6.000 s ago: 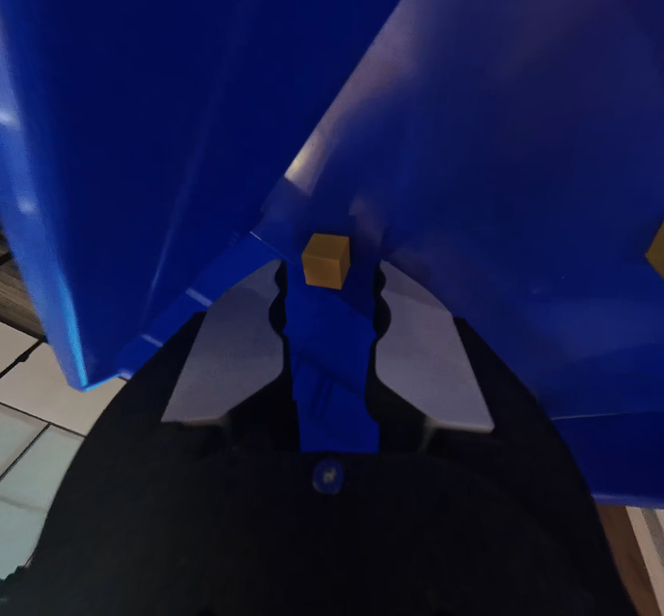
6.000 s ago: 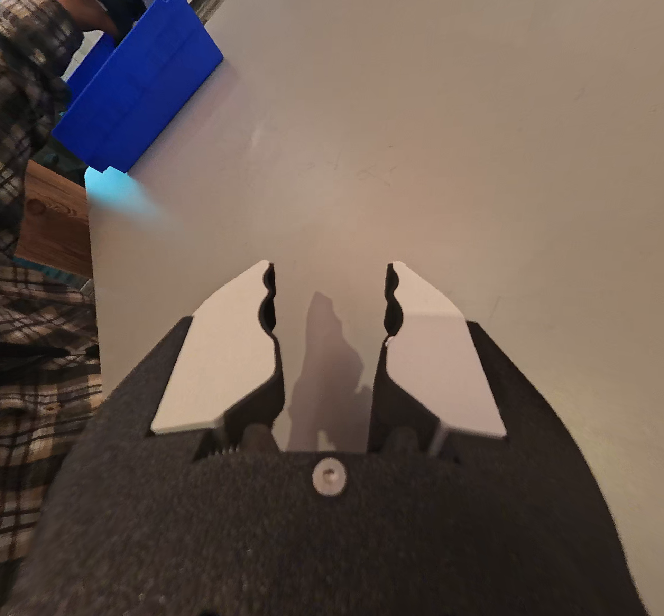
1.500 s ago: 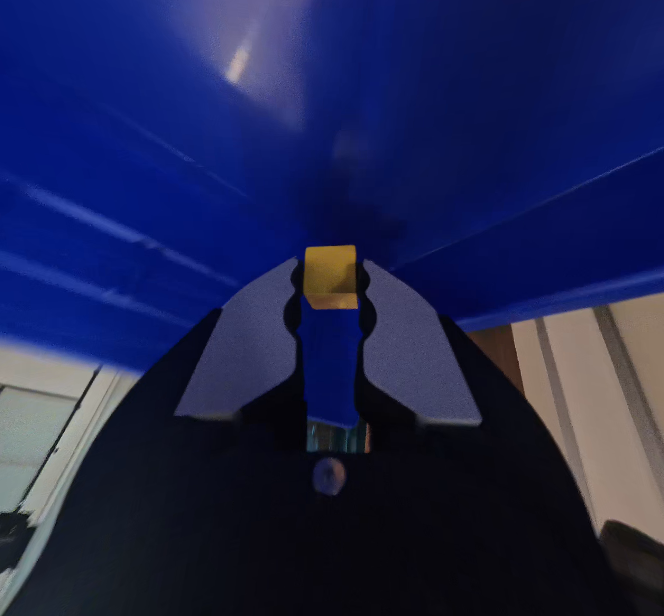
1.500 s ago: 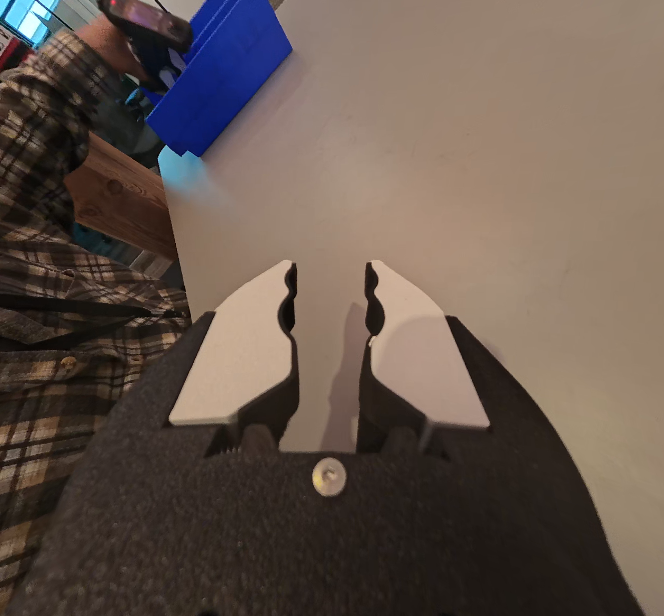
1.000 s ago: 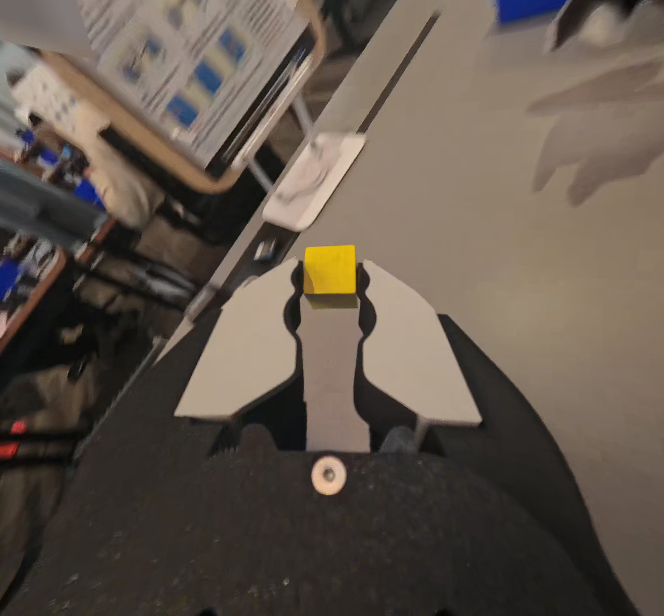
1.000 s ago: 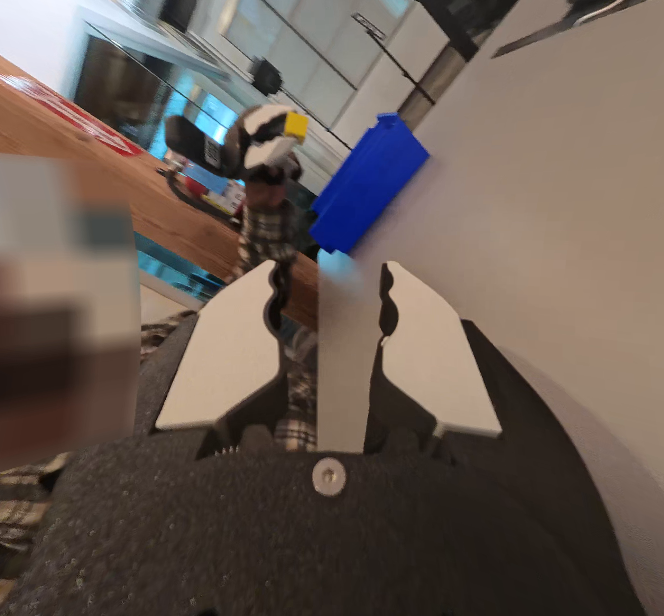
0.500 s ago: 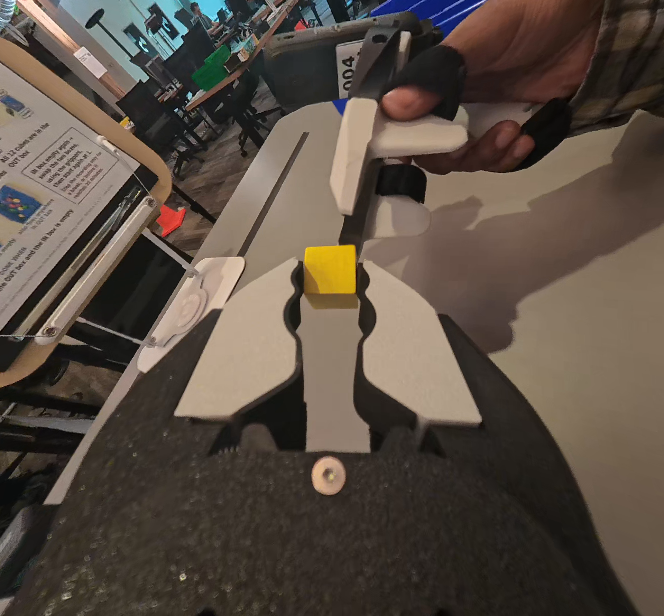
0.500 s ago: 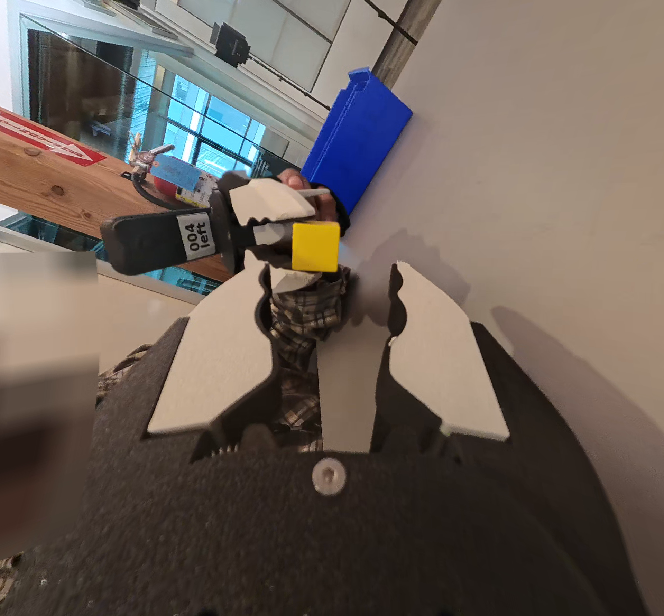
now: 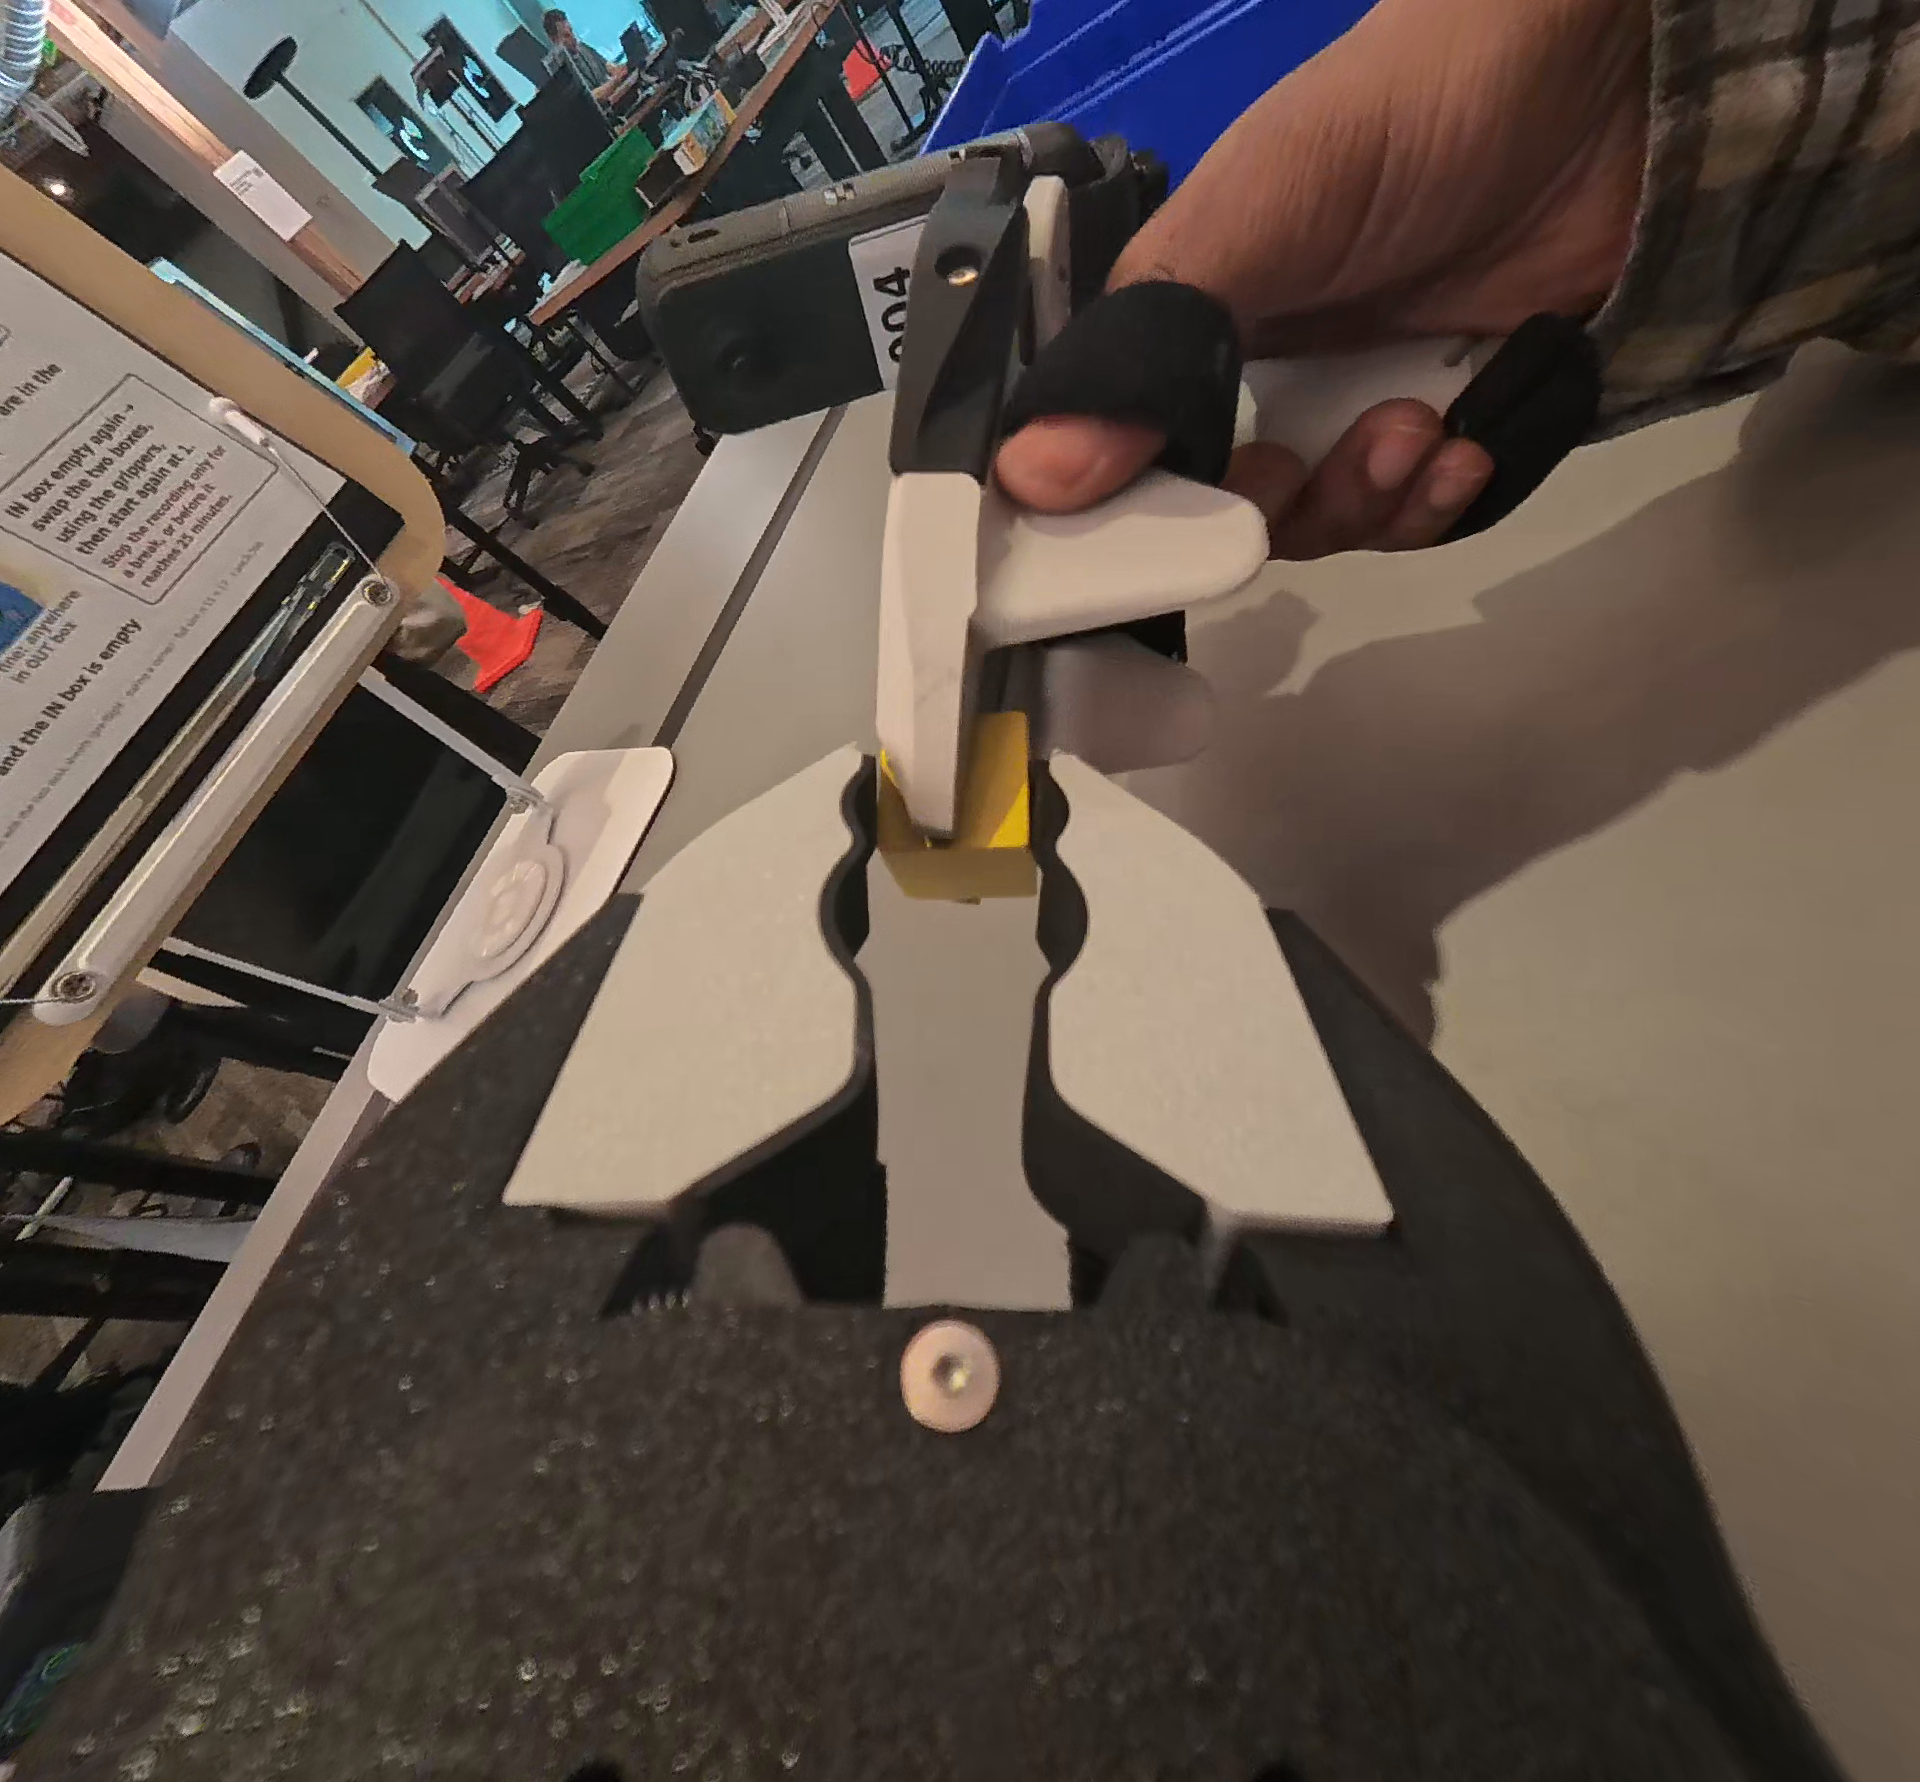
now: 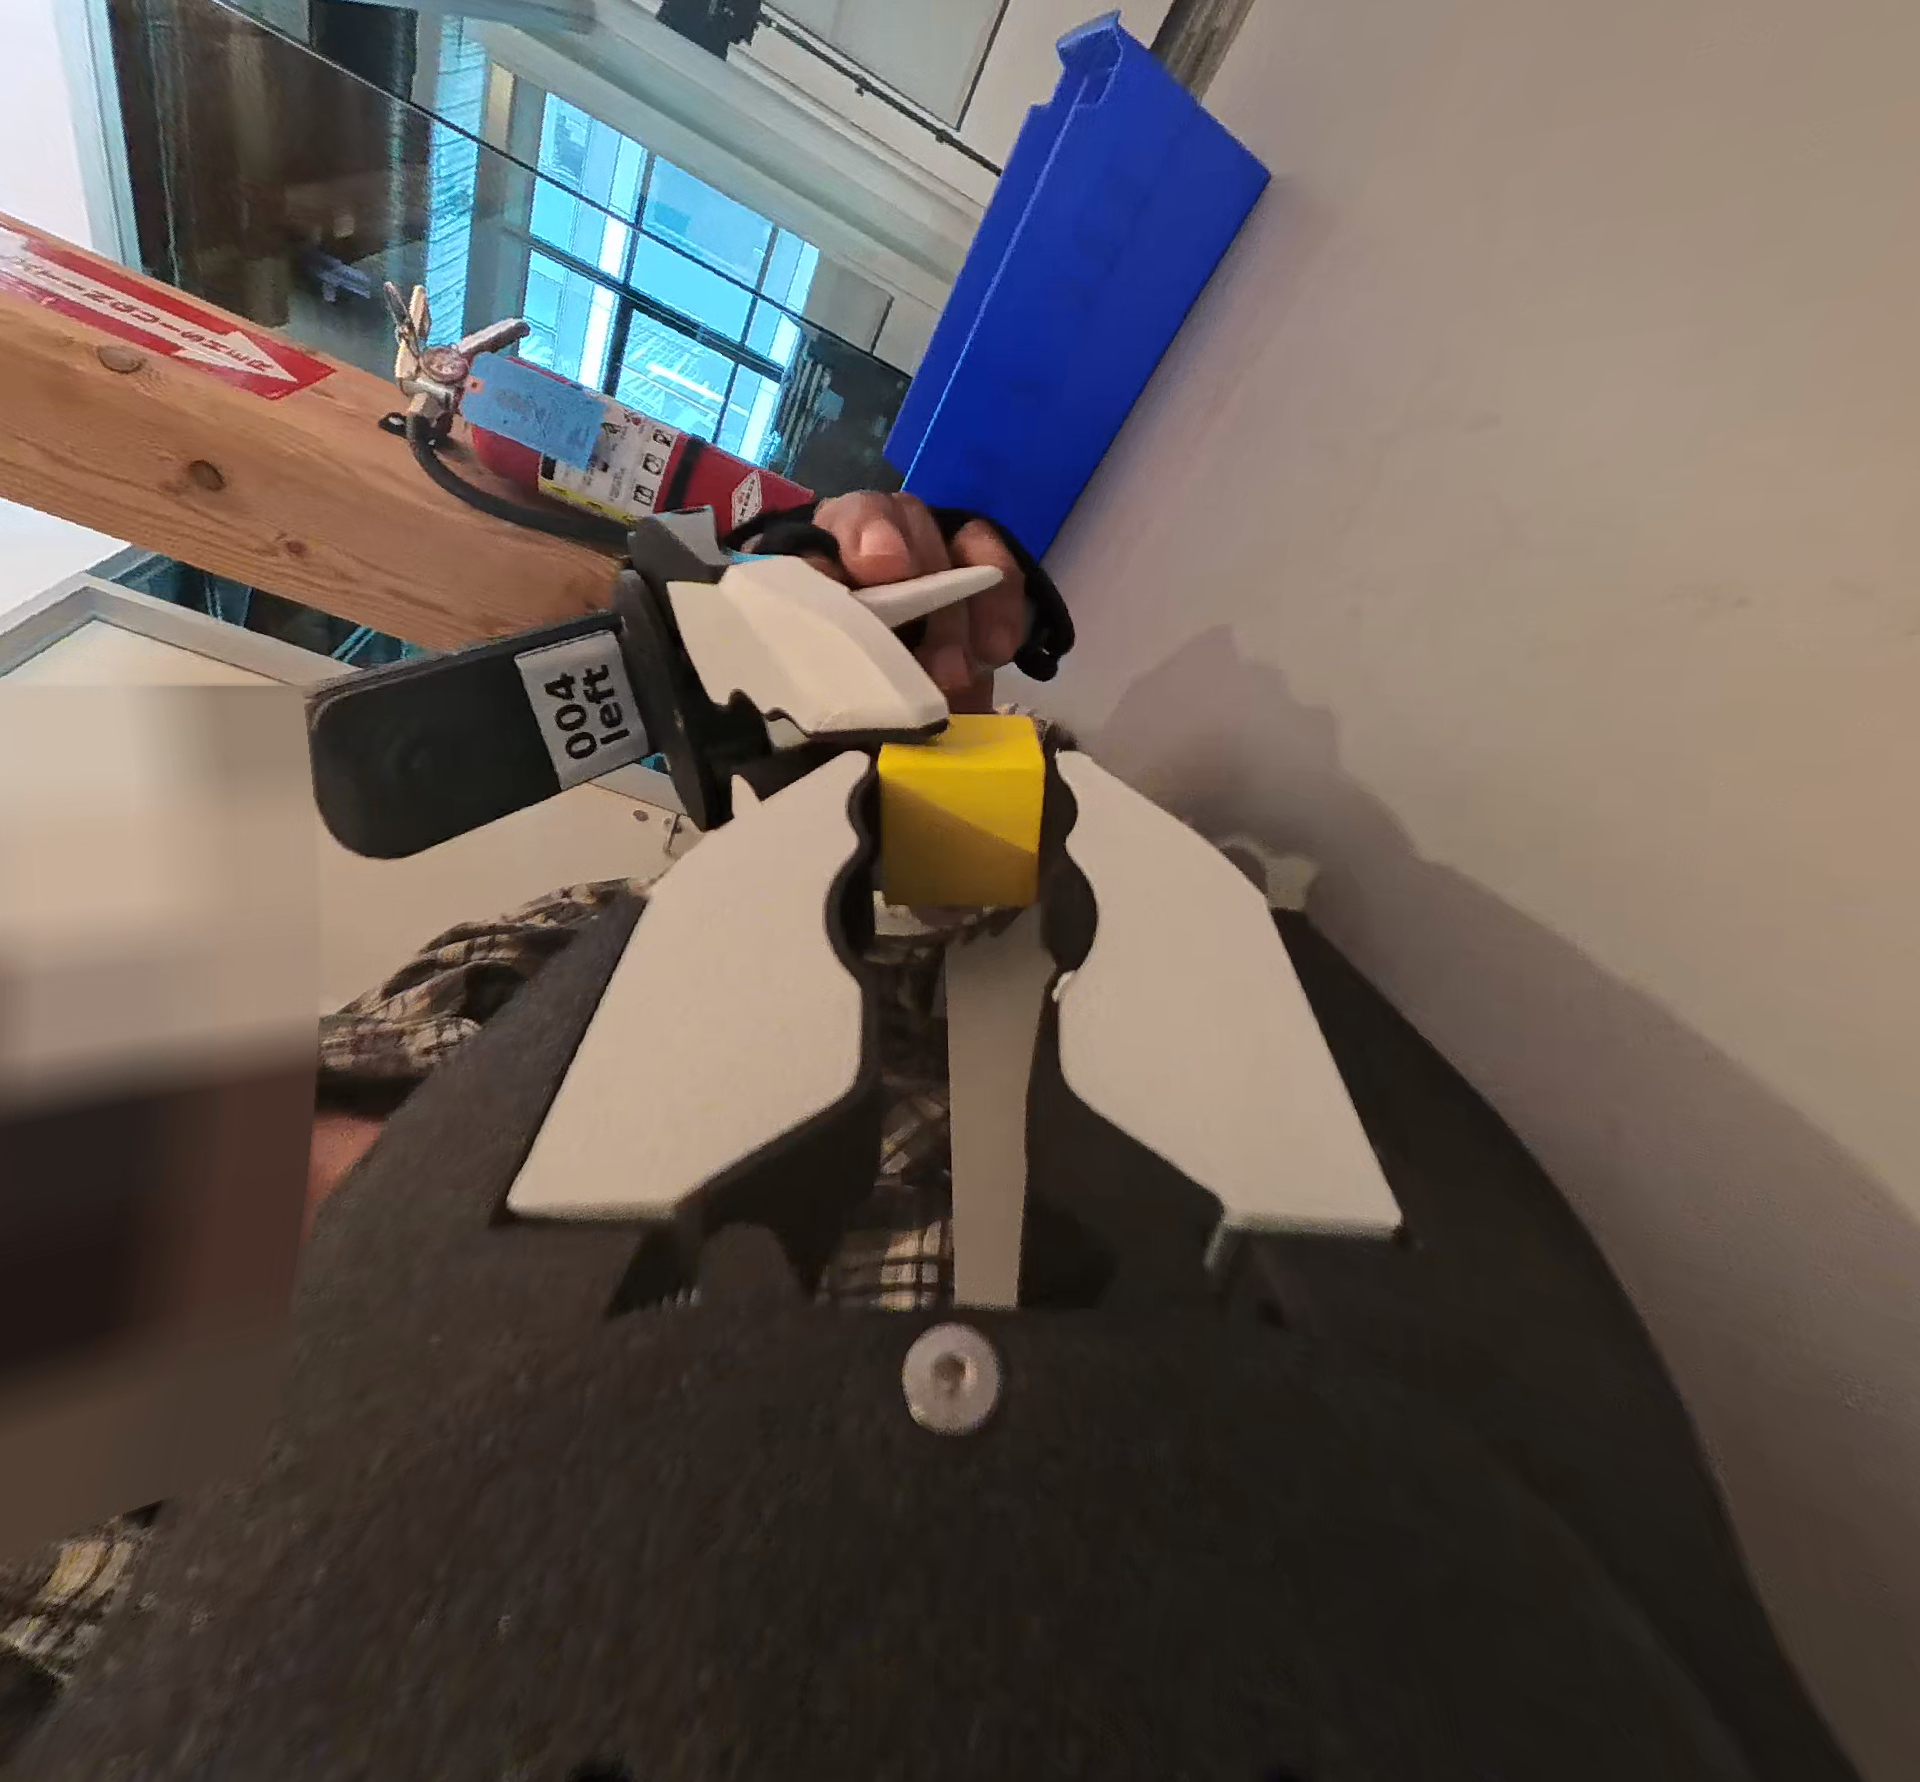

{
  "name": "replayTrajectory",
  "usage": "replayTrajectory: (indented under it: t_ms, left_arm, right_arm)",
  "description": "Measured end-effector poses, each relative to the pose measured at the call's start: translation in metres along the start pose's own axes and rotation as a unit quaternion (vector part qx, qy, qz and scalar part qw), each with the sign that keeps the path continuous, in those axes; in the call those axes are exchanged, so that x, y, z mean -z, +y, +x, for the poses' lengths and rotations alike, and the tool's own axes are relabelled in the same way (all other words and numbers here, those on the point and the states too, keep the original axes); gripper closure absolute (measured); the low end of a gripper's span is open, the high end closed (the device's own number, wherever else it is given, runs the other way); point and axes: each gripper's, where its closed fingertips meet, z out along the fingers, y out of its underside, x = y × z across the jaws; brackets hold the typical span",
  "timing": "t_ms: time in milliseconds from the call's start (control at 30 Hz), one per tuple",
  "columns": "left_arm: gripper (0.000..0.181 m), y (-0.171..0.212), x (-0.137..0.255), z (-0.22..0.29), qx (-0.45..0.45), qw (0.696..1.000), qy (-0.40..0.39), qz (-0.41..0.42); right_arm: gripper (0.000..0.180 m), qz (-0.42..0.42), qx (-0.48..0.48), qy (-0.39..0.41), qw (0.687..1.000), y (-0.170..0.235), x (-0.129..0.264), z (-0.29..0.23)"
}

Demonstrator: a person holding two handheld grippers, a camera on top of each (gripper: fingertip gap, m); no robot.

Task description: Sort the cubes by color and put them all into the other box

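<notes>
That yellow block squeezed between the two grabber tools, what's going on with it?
A person is holding a two-finger gripper in each hand above a grey table. Both tools meet at one yellow cube: the left gripper and the right gripper each have their fingers closed against it, crossways to each other. It looks like a handover from one tool to the other in mid-air, though I can't say which will let go. A blue box sits on the table behind them.

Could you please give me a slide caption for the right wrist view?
Handover above the table: right gripper and left gripper both on the yellow cube.
</notes>
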Motion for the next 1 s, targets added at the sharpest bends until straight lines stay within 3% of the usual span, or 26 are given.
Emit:
replayTrajectory:
  t_ms: [100, 200, 367, 467, 567, 667, 833, 1000]
  left_arm:
    - [0.151, -0.006, 0.000, 0.003, 0.015, 1.000, 0.004, 0.021]
    - [0.127, -0.011, 0.000, 0.001, 0.051, 0.998, 0.004, 0.042]
    - [0.103, -0.010, -0.004, 0.007, 0.095, 0.993, 0.026, 0.059]
    - [0.103, -0.010, -0.006, 0.013, 0.088, 0.994, 0.036, 0.062]
    - [0.106, -0.013, -0.006, 0.017, 0.086, 0.993, 0.043, 0.070]
    - [0.110, -0.011, -0.007, 0.019, 0.085, 0.993, 0.048, 0.070]
    - [0.117, -0.007, -0.010, 0.024, 0.073, 0.994, 0.057, 0.062]
    - [0.123, -0.006, -0.014, 0.033, 0.061, 0.994, 0.071, 0.059]
  right_arm:
    - [0.151, -0.007, 0.016, 0.021, 1.000, 0.002, 0.007, -0.003]
    - [0.151, 0.003, 0.042, 0.049, 0.998, -0.003, 0.035, -0.011]
    - [0.151, 0.057, 0.069, 0.177, 0.980, -0.029, 0.143, -0.018]
    - [0.151, 0.095, 0.079, 0.325, 0.938, -0.050, 0.243, -0.008]
    - [0.151, 0.105, 0.061, 0.490, 0.863, -0.059, 0.350, 0.014]
    - [0.151, 0.103, 0.015, 0.572, 0.814, -0.054, 0.421, 0.039]
    - [0.151, 0.049, -0.045, 0.594, 0.801, -0.033, 0.441, 0.094]
    - [0.151, 0.044, -0.092, 0.552, 0.828, -0.020, 0.424, 0.133]
